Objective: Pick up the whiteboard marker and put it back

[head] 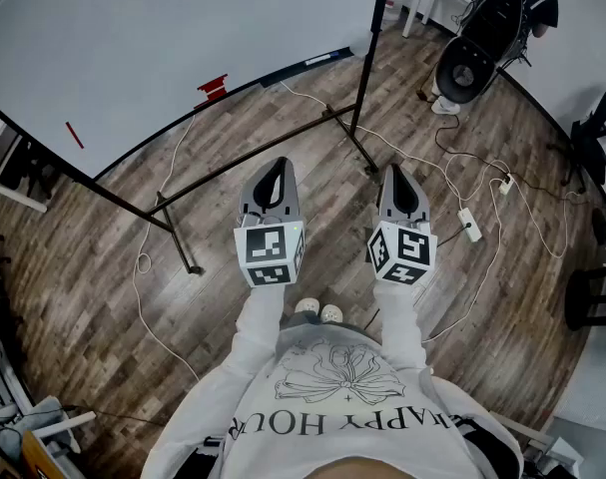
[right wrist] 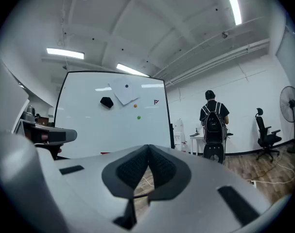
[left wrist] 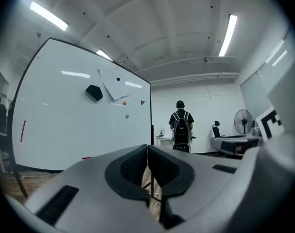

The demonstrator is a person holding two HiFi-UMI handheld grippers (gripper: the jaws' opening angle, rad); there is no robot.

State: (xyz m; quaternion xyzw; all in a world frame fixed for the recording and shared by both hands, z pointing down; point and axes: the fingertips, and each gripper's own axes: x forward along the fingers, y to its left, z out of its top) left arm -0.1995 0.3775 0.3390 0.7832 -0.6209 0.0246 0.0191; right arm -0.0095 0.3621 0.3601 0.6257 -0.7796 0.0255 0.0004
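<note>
Wood-plank floor (head: 83, 267) with a white power strip (head: 469, 225), fan (head: 467, 66), whiteboard (head: 133, 38) on a black stand, what looks like a slim red whiteboard marker (head: 74, 135) on its left part, left gripper (head: 276, 164) and right gripper (head: 394, 171) both closed, empty, well apart from it.

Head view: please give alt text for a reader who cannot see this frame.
A person in a white sweatshirt holds the left gripper and right gripper level and side by side, both shut and empty, over a wood floor. Ahead stands a whiteboard on a black stand; a power strip and a fan are to the right.
</note>
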